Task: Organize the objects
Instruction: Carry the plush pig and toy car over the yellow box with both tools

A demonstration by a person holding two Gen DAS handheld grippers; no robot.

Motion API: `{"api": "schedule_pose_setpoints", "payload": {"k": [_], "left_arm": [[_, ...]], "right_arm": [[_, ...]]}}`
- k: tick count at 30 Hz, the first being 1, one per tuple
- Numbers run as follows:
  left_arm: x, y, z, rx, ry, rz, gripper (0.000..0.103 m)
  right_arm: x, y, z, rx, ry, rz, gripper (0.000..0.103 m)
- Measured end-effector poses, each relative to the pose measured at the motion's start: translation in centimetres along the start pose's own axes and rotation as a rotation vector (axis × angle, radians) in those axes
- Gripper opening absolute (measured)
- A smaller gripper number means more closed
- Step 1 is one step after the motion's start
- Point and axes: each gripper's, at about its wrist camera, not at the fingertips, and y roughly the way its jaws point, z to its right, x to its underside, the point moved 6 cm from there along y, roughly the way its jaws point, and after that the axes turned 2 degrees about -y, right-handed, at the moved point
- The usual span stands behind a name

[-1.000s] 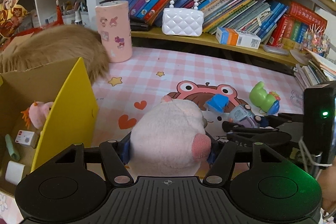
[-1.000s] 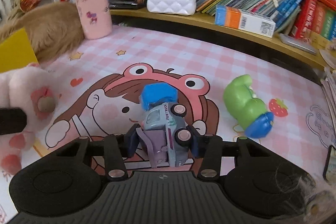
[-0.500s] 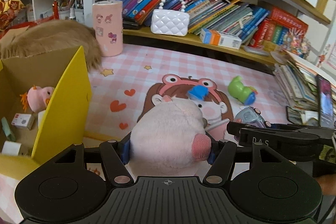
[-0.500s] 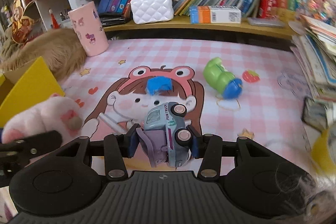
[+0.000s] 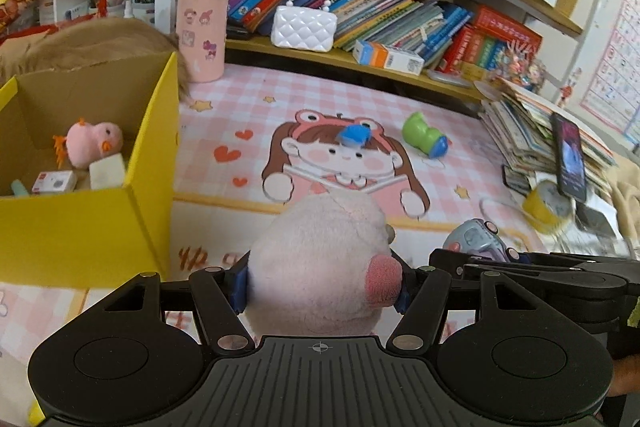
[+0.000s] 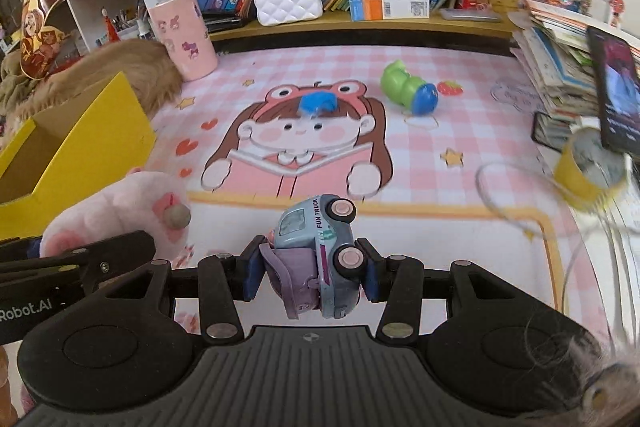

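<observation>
Since a second ago both my hands have drawn back from the shelf, so more of the pink checked mat (image 5: 320,95) shows ahead, and the yellow box (image 5: 80,223) has come closer on my left.

Going left to right: the yellow box stands at the mat's left edge, open on top. Inside it lie a pink chick plush (image 5: 94,143), a white block (image 5: 106,171) and a small white-and-red box (image 5: 54,182). Behind the box, near the mat's far left corner, stands a pink canister (image 5: 202,34).

My left claw (image 5: 320,285) is clenched on the pink plush toy (image 5: 320,259), blue pads pressing into both its sides, lifted above the mat's near edge, just right of the box.

In the middle of the mat, on the printed cartoon girl, lies a small blue piece (image 6: 318,103). Right of it, toward the far edge, a green and blue toy (image 6: 408,89) lies on its side.

My right claw (image 6: 310,269) grasps the toy truck (image 6: 320,251), turned so its wheels face right, held above the near edge.

At the mat's right edge sits a yellow tape roll (image 6: 588,171), beside a stack of books (image 6: 560,67).
</observation>
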Motion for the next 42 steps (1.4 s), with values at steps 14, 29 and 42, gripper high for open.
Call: {"api": "schedule_pose_setpoints", "payload": {"k": [14, 29, 42], "left_arm": [[4.6, -6.3, -6.3, 0.023, 0.022, -0.023, 0.064], [7.9, -12.4, -14.3, -0.059, -0.024, -0.005, 0.064], [8.2, -16.1, -19.7, -0.15, -0.09, 0.066, 0.064]], "right_arm": [[6.1, -4.2, -8.9, 0.045, -0.027, -0.018, 0.044], [10.4, -5.8, -17.9, -0.012, -0.086, -0.025, 0.044], [10.2, -6.0, -24.7, -0.086, -0.191, 0.008, 0.044]]}}
